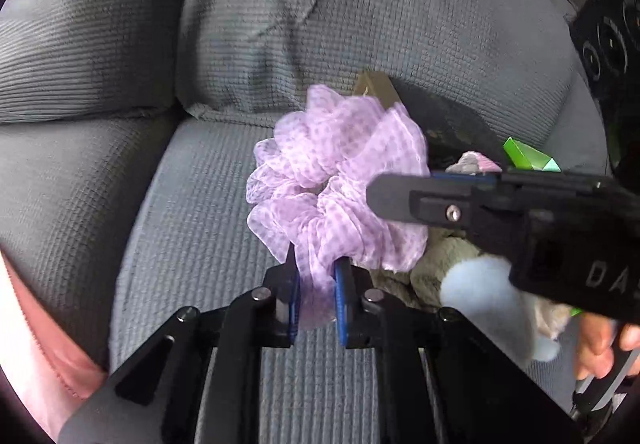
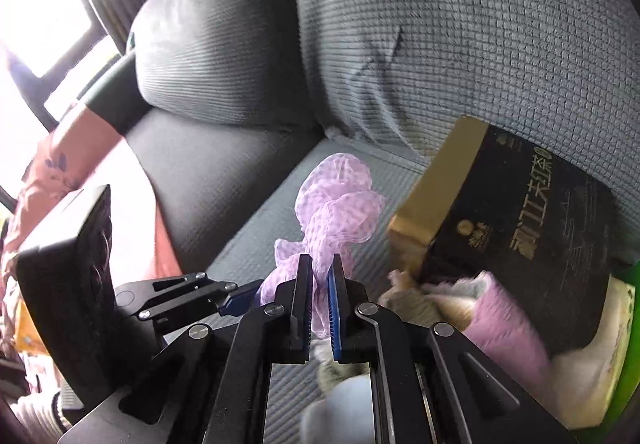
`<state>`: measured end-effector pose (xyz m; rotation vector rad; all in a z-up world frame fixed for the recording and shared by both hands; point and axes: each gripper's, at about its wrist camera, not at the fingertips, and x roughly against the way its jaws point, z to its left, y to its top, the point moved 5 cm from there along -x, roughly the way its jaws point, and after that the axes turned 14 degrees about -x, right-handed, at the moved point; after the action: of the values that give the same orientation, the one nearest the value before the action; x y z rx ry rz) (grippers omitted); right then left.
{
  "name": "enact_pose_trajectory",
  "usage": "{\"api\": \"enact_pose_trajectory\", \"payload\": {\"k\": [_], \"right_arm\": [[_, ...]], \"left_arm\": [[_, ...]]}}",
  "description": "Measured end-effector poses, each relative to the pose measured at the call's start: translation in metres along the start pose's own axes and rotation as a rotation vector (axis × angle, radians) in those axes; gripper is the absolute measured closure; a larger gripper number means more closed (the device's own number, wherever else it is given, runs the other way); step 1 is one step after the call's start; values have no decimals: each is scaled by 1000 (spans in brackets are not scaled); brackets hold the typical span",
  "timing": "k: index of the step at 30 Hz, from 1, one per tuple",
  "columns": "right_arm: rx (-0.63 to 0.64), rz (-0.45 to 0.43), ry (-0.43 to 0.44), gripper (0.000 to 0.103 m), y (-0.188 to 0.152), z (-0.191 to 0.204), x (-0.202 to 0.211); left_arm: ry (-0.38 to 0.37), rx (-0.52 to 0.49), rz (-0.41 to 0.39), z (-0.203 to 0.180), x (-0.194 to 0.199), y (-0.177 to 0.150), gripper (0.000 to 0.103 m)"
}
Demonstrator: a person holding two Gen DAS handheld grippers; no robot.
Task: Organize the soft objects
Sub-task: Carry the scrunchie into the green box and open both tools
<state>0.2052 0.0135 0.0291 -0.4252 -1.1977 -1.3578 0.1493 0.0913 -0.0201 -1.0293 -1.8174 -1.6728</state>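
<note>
I work over a grey ribbed sofa seat (image 1: 200,203) with plump back cushions (image 1: 360,23); a bright window (image 2: 44,15) glares at one side. A black-and-gold box (image 2: 520,244) leans on the cushion, half covering blurred plush things (image 2: 492,320). The lilac scrunchie (image 1: 336,179) hangs above the seat, ring face-on to my left camera. My left gripper (image 1: 316,284) and right gripper (image 2: 320,276) each pinch its ruffles, jaws narrow.

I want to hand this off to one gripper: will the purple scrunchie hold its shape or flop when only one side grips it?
The purple scrunchie probably flops: its sheer ruffles bunch thin between the left gripper fingers. It looks very light, standing clear of the grey sofa. The right gripper pinches only thin gauze, which may slip.
</note>
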Motion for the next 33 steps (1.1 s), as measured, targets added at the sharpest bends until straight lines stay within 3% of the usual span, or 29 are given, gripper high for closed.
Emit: {"api": "enact_pose_trajectory", "payload": {"k": [6, 11, 17, 24, 33], "right_arm": [[4, -27, 26, 95, -18, 12, 15], [26, -85, 30, 95, -22, 30, 37], [32, -185, -2, 95, -23, 24, 84], [-17, -289, -49, 95, -29, -17, 142], [-148, -376, -159, 95, -49, -124, 204]], "left_arm": [[33, 16, -10, 8, 31, -12, 91], [66, -35, -37, -12, 57, 0, 91], [71, -91, -69, -52, 80, 24, 91], [28, -180, -89, -126, 72, 55, 91], [-93, -303, -51, -245, 25, 80, 91]]}}
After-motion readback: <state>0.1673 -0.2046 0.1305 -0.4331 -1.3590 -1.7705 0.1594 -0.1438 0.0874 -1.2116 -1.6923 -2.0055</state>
